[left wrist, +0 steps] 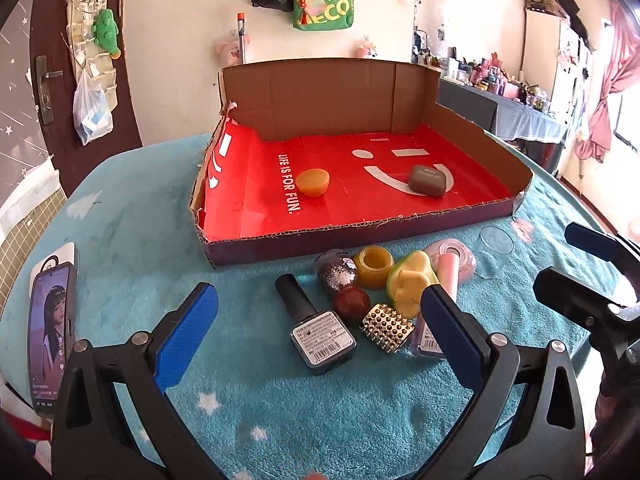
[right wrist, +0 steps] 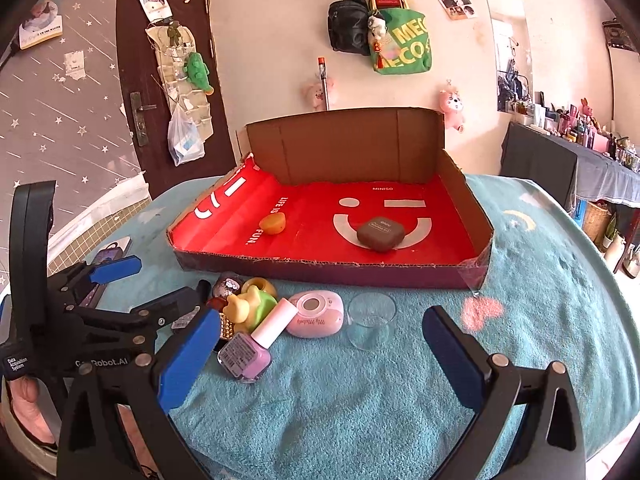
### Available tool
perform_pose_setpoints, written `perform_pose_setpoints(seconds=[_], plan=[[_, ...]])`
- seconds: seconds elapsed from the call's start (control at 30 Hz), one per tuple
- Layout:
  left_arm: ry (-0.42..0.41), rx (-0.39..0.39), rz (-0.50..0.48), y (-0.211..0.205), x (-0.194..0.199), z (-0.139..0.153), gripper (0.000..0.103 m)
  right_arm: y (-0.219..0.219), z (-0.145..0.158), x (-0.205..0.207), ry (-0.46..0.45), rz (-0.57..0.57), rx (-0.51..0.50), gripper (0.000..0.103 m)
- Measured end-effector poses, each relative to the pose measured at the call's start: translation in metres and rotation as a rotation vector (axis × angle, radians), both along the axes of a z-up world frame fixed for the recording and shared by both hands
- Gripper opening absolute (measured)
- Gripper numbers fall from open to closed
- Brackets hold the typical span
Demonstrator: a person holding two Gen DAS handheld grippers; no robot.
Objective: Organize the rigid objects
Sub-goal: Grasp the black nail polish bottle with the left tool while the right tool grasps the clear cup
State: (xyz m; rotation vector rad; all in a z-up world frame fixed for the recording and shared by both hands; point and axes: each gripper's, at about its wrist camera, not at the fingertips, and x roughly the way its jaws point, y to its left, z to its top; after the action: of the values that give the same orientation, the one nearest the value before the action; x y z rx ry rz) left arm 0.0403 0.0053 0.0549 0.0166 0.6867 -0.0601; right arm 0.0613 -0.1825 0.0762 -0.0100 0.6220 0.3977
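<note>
Counting two items in box (right wrist: 452,168), nine outside

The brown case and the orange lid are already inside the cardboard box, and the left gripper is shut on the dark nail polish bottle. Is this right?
Not quite. The left gripper is open and holds nothing; the dark nail polish bottle lies free on the blanket, as the left wrist view shows. The brown case and orange lid are indeed inside the cardboard box.
</note>
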Motion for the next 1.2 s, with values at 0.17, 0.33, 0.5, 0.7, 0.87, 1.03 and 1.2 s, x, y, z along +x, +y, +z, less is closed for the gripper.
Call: perform_pose_setpoints(seconds=[0.17, 0.33, 0.5, 0.7, 0.87, 1.03, 1.2], plan=[[0.01, -0.019, -0.006, 0.003, -0.005, -0.008, 0.103, 0.001, -0.01, -0.005, 0.012, -0.003, -0.01, 0.103], [0.025, -0.011, -0.005, 0.004, -0.009, -0.016, 0.103, 0.003, -0.019, -0.008, 0.026, -0.004, -0.018, 0.103], [0.047, -0.014, 0.008, 0.009, -0.009, -0.025, 0.103, 0.008, -0.032, -0.01, 0.047, 0.001, -0.033, 0.103], [0.067, -0.012, 0.031, 0.018, -0.007, -0.034, 0.103, 0.018, -0.044, -0.008, 0.082, 0.029, -0.032, 0.103], [0.097, -0.02, 0.05, 0.024, -0.002, -0.042, 0.103, 0.029, -0.05, -0.006, 0.096, 0.05, -0.037, 0.103], [0.106, -0.028, 0.053, 0.027, 0.003, -0.045, 0.103, 0.037, -0.056, -0.002, 0.108, 0.063, -0.041, 0.103], [0.12, -0.033, 0.058, 0.027, 0.011, -0.048, 0.103, 0.047, -0.06, 0.002, 0.106, 0.067, -0.065, 0.103]])
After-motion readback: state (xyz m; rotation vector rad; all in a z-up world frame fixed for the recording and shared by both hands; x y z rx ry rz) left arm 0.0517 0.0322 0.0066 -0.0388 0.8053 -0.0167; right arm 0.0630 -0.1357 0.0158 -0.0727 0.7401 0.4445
